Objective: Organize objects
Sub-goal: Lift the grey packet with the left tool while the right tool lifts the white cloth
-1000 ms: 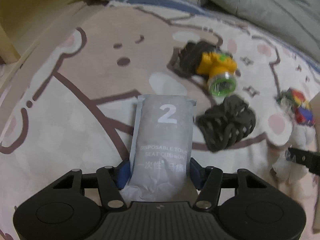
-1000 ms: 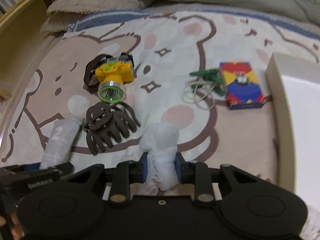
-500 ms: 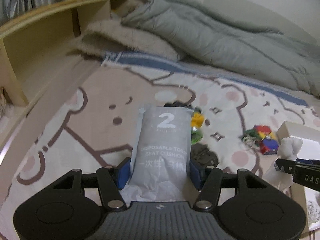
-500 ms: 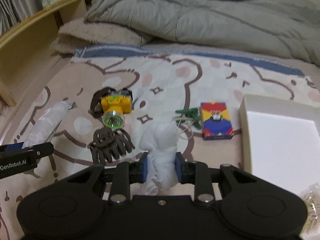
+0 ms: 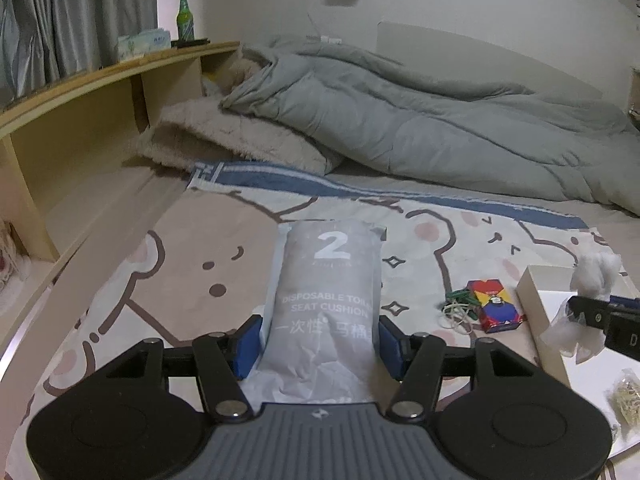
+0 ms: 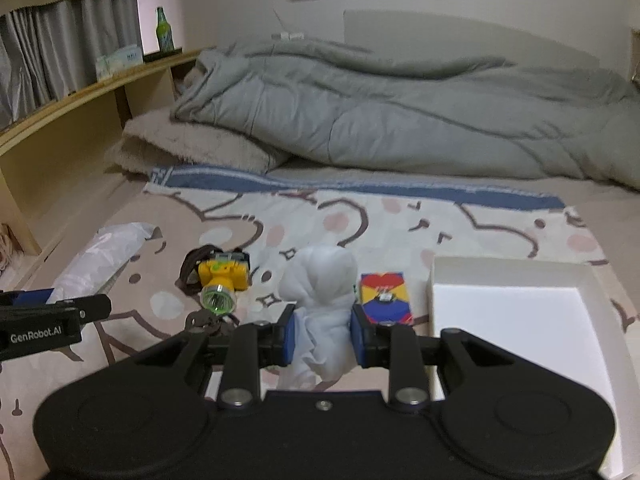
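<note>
My left gripper (image 5: 318, 344) is shut on a grey packet (image 5: 328, 300) printed "2" and "disposable toilet seat cushion", held up above the bear-print sheet (image 5: 192, 280). My right gripper (image 6: 323, 338) is shut on a white bundle of cloth (image 6: 322, 292), also lifted; the same cloth (image 5: 592, 280) shows at the right edge of the left wrist view. On the sheet lie a yellow headlamp (image 6: 222, 276), a dark item (image 6: 204, 320) partly hidden by the gripper, and a red, blue and yellow card box (image 6: 385, 298). A shallow white box (image 6: 516, 320) stands at the right.
A grey duvet (image 6: 400, 120) and a fluffy beige pillow (image 6: 188, 148) fill the far side of the bed. A wooden shelf headboard (image 5: 80, 120) runs along the left, with a green bottle (image 5: 185, 20) on top. A green clip with rubber bands (image 5: 460, 308) lies by the card box.
Both grippers have risen and tipped upward with their loads. The view has swung from the sheet up to the duvet, the shelf and the wall. The white box has come into view.
</note>
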